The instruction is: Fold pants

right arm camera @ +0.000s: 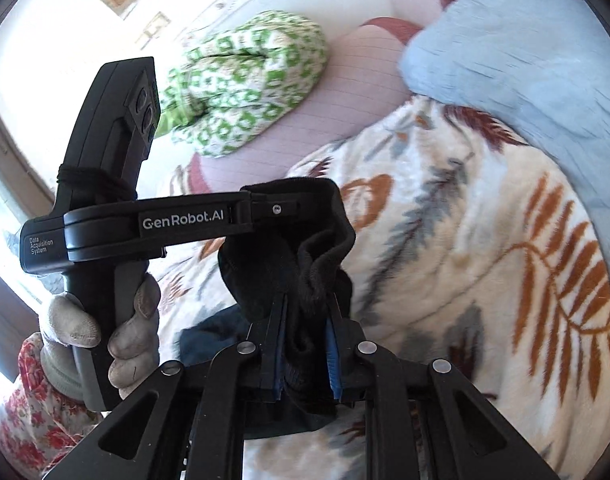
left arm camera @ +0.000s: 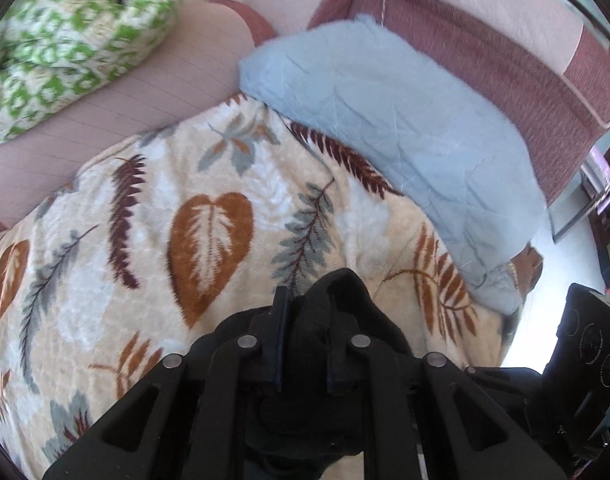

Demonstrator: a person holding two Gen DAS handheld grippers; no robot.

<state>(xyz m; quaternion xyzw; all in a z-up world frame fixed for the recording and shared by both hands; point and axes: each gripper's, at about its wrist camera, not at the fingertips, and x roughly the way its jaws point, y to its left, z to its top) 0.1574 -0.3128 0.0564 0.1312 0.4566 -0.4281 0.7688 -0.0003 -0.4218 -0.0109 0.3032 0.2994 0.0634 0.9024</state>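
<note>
The black pants (left arm camera: 341, 300) are bunched between the fingers of my left gripper (left arm camera: 305, 308), which is shut on the cloth above the leaf-patterned blanket (left arm camera: 153, 208). In the right wrist view my right gripper (right arm camera: 305, 312) is shut on another fold of the black pants (right arm camera: 289, 264), its blue pads pressing the fabric. The left gripper (right arm camera: 305, 200) comes in from the left there, held by a gloved hand (right arm camera: 117, 332), and its tip grips the same cloth just beyond my right fingers. Most of the pants hang below and are hidden.
A light blue quilted pillow (left arm camera: 393, 120) lies at the blanket's far right. A green and white patterned cushion (left arm camera: 65, 40) rests on the pink mattress (left arm camera: 125, 92) at the far left. A maroon and pink padded border (left arm camera: 505, 52) runs behind. The right gripper's body (left arm camera: 589, 356) shows at the right edge.
</note>
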